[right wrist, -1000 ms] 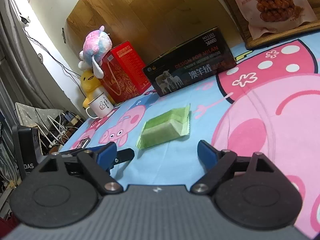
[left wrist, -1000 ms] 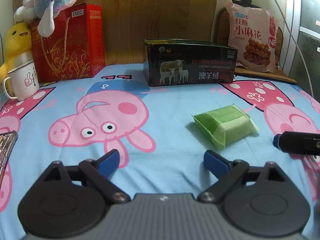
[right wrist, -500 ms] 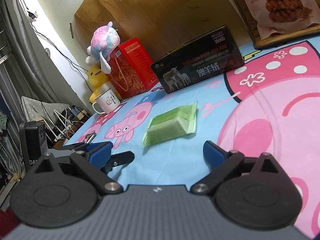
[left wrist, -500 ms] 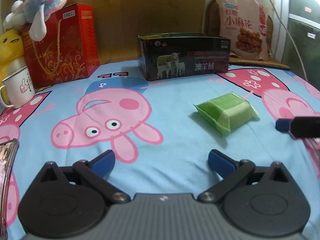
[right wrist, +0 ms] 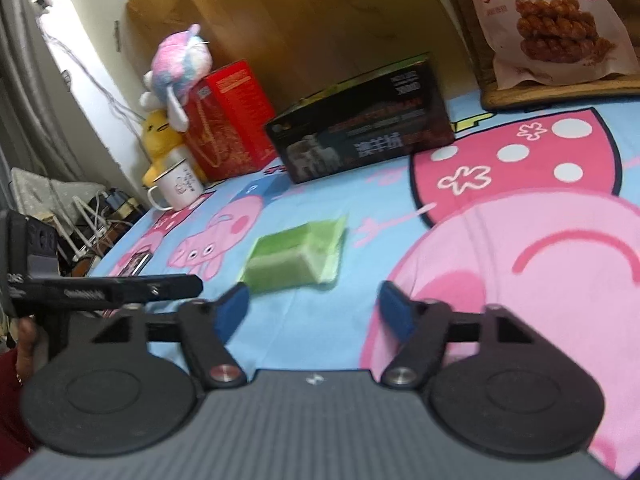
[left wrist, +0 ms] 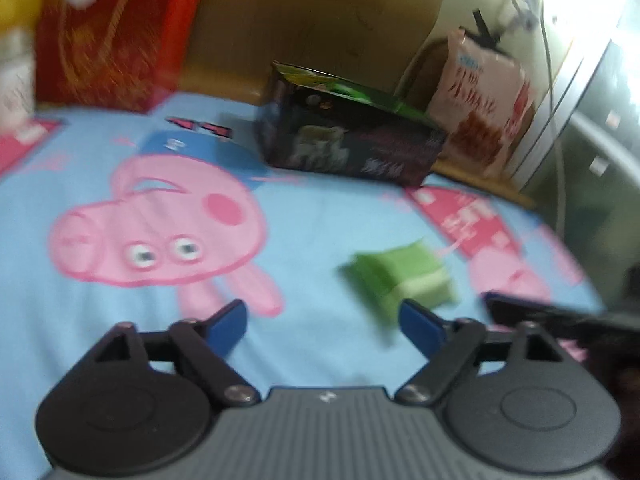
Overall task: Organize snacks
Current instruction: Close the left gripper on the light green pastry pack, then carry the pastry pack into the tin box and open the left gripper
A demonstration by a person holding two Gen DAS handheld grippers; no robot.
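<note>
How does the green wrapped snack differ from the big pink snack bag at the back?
The green wrapped snack is small and blocky; the pink snack bag is far larger and flat. The green one lies flat on the cartoon sheet just ahead of both grippers; the pink one stands propped at the far edge, beyond the dark box. The pink bag shows printed fried twists; the green wrapper looks plain. Neither is being held.
</note>
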